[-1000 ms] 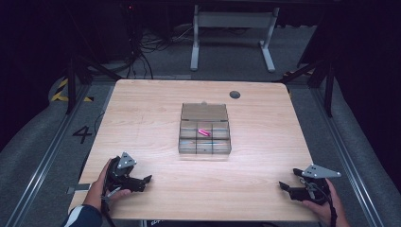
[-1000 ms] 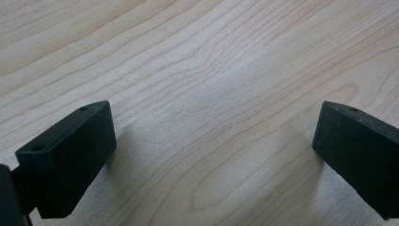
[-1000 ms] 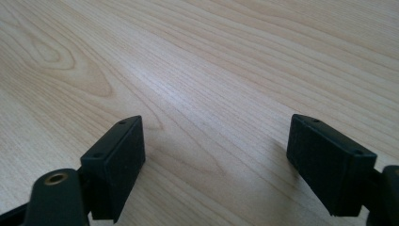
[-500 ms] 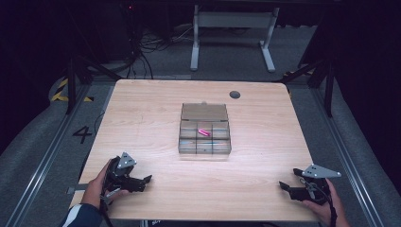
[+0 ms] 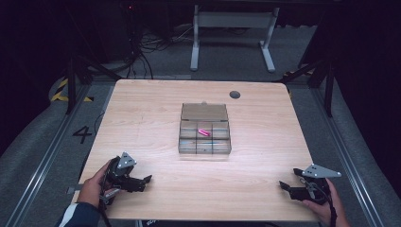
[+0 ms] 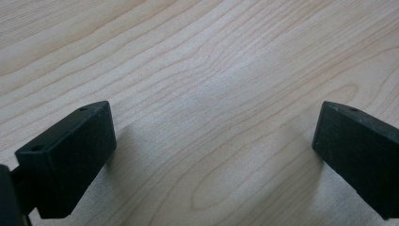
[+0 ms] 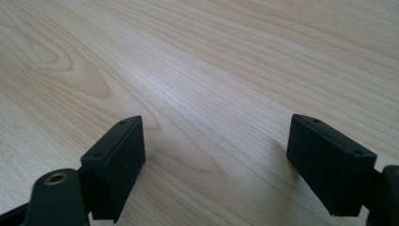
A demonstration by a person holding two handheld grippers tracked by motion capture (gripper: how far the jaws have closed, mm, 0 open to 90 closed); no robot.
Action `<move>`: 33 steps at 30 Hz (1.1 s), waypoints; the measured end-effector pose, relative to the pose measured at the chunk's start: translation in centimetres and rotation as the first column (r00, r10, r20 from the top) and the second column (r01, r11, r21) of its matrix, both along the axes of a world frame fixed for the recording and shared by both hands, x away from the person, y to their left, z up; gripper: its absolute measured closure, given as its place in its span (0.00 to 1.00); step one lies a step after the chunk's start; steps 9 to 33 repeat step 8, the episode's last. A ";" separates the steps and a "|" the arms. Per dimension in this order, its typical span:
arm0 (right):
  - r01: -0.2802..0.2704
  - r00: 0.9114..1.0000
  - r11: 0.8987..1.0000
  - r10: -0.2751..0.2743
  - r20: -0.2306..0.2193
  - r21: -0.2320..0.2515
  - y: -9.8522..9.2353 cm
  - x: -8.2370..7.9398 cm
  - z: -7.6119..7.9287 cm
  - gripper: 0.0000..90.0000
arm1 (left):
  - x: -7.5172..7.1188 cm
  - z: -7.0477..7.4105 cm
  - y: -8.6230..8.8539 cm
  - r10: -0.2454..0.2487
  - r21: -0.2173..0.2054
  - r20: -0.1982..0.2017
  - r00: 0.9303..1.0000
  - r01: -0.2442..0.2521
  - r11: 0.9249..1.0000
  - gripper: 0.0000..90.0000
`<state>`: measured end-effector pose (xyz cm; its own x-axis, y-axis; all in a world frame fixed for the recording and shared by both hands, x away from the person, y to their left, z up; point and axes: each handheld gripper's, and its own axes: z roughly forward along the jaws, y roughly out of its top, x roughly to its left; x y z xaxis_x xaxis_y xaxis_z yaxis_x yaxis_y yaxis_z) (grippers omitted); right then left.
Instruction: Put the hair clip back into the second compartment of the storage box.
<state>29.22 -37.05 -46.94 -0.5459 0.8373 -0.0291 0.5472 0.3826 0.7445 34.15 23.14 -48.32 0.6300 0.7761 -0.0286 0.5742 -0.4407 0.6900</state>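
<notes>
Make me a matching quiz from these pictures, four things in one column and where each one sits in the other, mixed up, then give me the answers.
Things:
1. left gripper
2. right gripper
3. pink item
4. dark round grommet

Places:
A. in a middle compartment of the clear compartment box
B. on the table near its far edge, right of centre
C. near corner of the table at the person's left, jaws open
D. near corner at the person's right, jaws open

Pairs: 1-C, 2-D, 3-A, 4-B

The pink item in the clear box is too small to identify. The contents of the compartments around it are unreadable through the glare.
</notes>
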 end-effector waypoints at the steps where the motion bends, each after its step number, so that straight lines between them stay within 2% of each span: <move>1: 0.000 1.000 1.000 0.000 0.000 0.000 0.0 0.0 0.0 0.22 | 0.0 0.0 0.0 0.000 0.000 0.000 1.000 0.000 1.000 0.01; 6: 0.018 1.000 1.000 -0.018 0.000 -0.002 -0.1 -0.1 0.0 0.22 | 0.0 0.0 0.0 0.001 -0.001 0.000 1.000 -0.001 1.000 0.01; 33: 0.017 1.000 1.000 -0.017 -0.001 0.001 0.0 -0.1 0.0 0.22 | 0.0 0.0 0.0 0.000 0.000 0.000 1.000 0.000 1.000 0.01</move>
